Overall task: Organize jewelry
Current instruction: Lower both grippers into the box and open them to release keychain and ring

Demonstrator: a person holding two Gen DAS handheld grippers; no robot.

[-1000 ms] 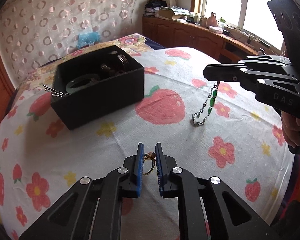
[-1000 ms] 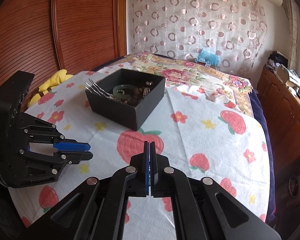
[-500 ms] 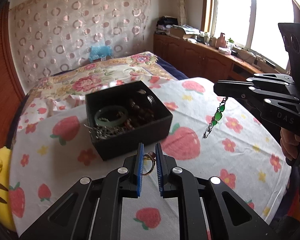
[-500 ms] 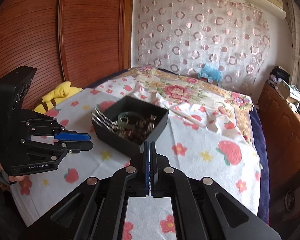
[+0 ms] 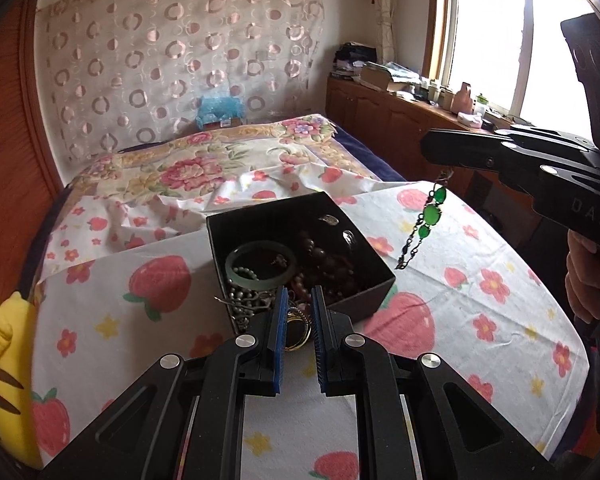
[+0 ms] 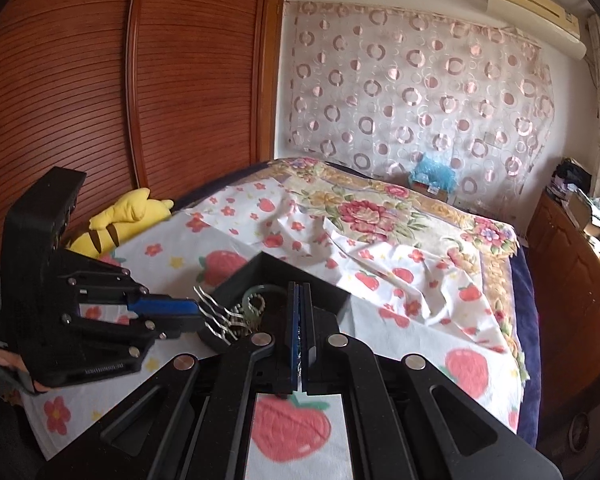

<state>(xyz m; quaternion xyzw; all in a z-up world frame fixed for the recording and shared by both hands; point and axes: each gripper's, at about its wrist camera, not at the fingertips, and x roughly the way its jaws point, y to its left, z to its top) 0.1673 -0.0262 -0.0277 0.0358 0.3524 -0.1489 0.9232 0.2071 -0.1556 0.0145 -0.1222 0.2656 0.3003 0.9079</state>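
Note:
My left gripper (image 5: pixel 299 298) is shut on a gold ring (image 5: pixel 300 330), held just above the near edge of the black jewelry box (image 5: pixel 374 300). The box holds a pale green bangle (image 5: pixel 236 260), dark beads (image 5: pixel 324 260) and silver chains. My right gripper (image 5: pixel 430 148) is shut on a chain with green stones (image 5: pixel 432 213), which hangs free to the right of the box. In the right wrist view the right gripper (image 6: pixel 300 294) is over the box (image 6: pixel 284 272), with the left gripper (image 6: pixel 198 314) at its left beside metal comb prongs (image 6: pixel 216 314).
The box sits on a white cloth with strawberries and flowers (image 5: pixel 160 280), laid over a floral bedspread (image 5: pixel 188 168). A yellow plush toy (image 5: pixel 4 360) lies at the bed's left edge. A wooden cabinet (image 5: pixel 384 120) with clutter runs under the window; a wooden wardrobe (image 6: pixel 100 80) stands left.
Both grippers rose and came in over the box, which now lies close under them. The green-stone chain left the cloth and hangs free. The ring stays gripped.

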